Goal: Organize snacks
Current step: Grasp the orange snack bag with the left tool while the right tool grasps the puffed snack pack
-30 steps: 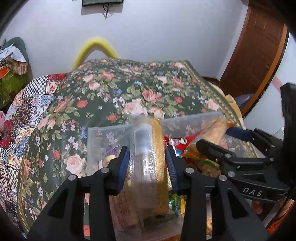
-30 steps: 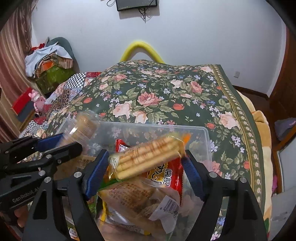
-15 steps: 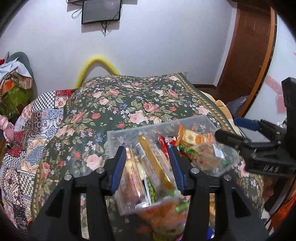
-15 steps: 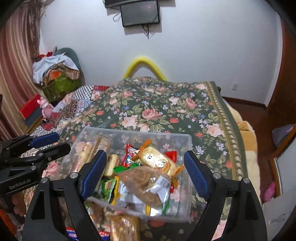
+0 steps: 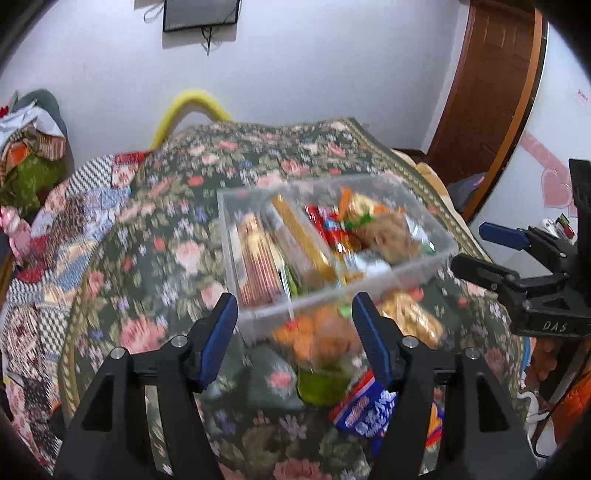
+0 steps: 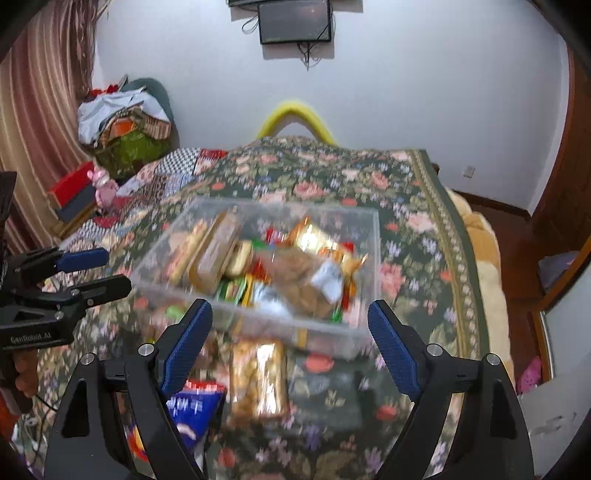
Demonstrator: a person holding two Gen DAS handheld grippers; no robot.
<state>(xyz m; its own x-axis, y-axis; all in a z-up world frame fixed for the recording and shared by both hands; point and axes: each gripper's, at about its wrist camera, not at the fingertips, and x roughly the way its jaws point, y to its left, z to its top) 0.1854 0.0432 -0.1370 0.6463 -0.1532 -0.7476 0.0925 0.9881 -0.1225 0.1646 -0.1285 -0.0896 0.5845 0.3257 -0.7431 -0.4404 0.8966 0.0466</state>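
A clear plastic bin (image 5: pixel 417 264) (image 6: pixel 371 236) sits on the floral bedspread, filled with snack packs: long biscuit sleeves on its left side and red, gold and brown packets on its right. My left gripper (image 5: pixel 293 328) is open and empty, raised in front of the bin. My right gripper (image 6: pixel 290 334) is open wide and empty, also raised in front of the bin. Loose snacks lie on the bed before the bin: a gold biscuit pack (image 6: pixel 260 380) (image 5: pixel 410 319), a blue and red packet (image 5: pixel 364 406) (image 6: pixel 192 406) and an orange bag (image 5: pixel 317 339).
The floral bedspread (image 5: pixel 177 236) (image 6: pixel 417 236) covers the bed, with a checked quilt (image 5: pixel 48 236) at the left. A yellow headboard arc (image 6: pixel 295 114), a wall screen (image 6: pixel 293 20) and a brown door (image 5: pixel 487 85) stand beyond. Clothes are piled at the left (image 6: pixel 122 122).
Both grippers have let go of their biscuit packs into the bin and drawn back and upward. The bin now looks smaller and loose snacks before it have come into view.
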